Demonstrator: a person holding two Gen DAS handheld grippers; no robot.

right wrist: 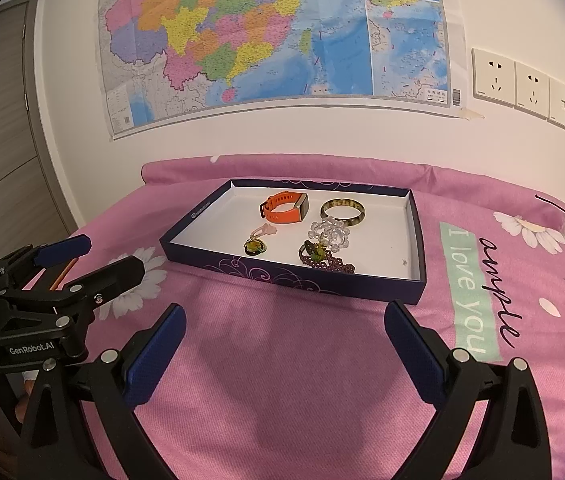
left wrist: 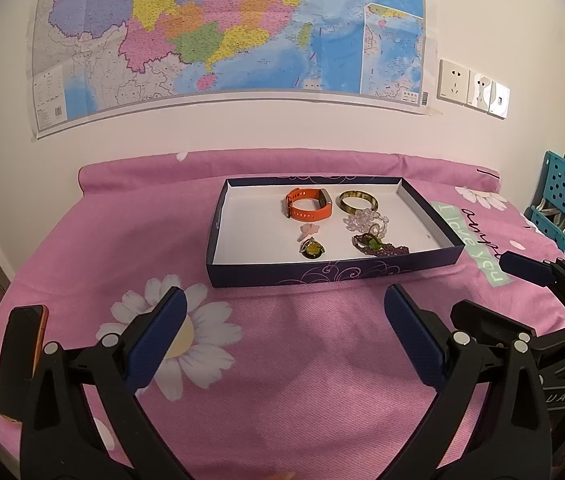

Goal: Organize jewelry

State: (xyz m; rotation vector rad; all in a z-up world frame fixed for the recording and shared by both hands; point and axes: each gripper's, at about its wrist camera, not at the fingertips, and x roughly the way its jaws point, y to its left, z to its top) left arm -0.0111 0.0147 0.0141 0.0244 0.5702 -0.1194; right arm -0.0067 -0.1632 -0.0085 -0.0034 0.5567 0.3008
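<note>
both claws spread wide, nothing held. left claw (left wrist: 284, 308) and right claw (right wrist: 284, 324) hover low in frame over the pink cloth (left wrist: 266, 360). dark box lid (left wrist: 322, 274) sits centre frame, straight ahead of both, long axis left to right. inside: orange watch (left wrist: 307, 203) and bangle (left wrist: 357, 201) at the far side, clear bead bracelet (left wrist: 366, 220) touching the purple beaded piece (left wrist: 378, 246), green pendant (left wrist: 311, 248) nearer. from the right wrist view the tangled bead cluster lies closer to the right claw, likely its pick.
</note>
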